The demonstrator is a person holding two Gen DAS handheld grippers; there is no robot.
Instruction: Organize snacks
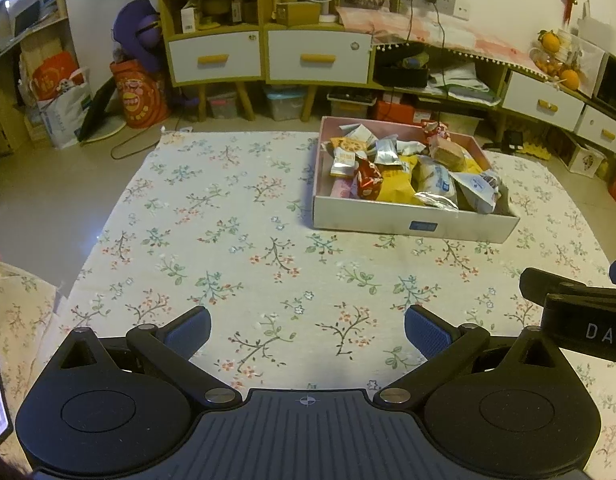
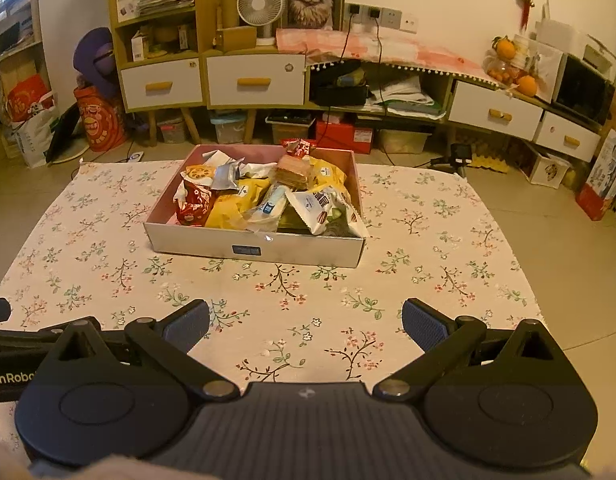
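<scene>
Floral cloth under both spread, empty grippers, left gripper and right gripper, snack box well ahead.

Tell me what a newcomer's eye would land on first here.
First comes the box, heaped with bright snack packets, sitting on the floral cloth toward its far side. In the foreground, the right hand-held gripper and left hand-held gripper hang open over bare cloth, holding nothing. Behind stands a cluttered shelving unit.
</scene>
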